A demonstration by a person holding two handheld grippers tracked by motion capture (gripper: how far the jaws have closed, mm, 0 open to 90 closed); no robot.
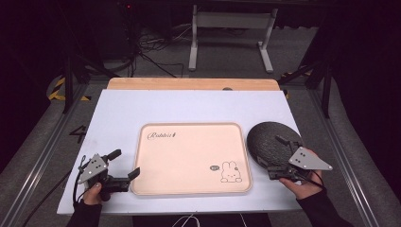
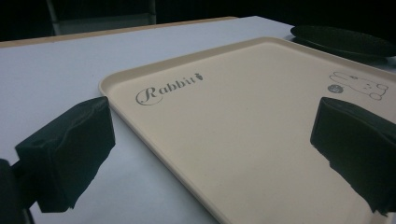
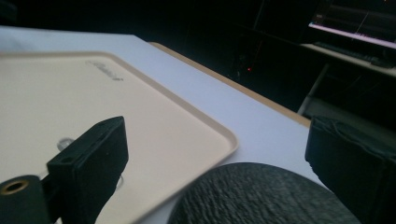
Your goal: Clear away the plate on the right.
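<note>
Both sets of jaws stand wide apart with nothing between them. Low at the left of the high view, my left gripper (image 1: 126, 164) has one jaw over the white table (image 1: 118, 113) and the other reaching toward the near left edge of the beige tray (image 1: 189, 156); its own view shows that rim running between the two black jaws. At the lower right, my right gripper (image 1: 276, 153) hovers over the near part of the black round plate (image 1: 265, 137), whose rough surface lies below the jaws in its own view. That plate sits just beside the tray's right edge. Printed on the tray are the word Rabbit (image 2: 169, 88) at its upper left and a rabbit drawing (image 1: 230, 172) at its lower right.
</note>
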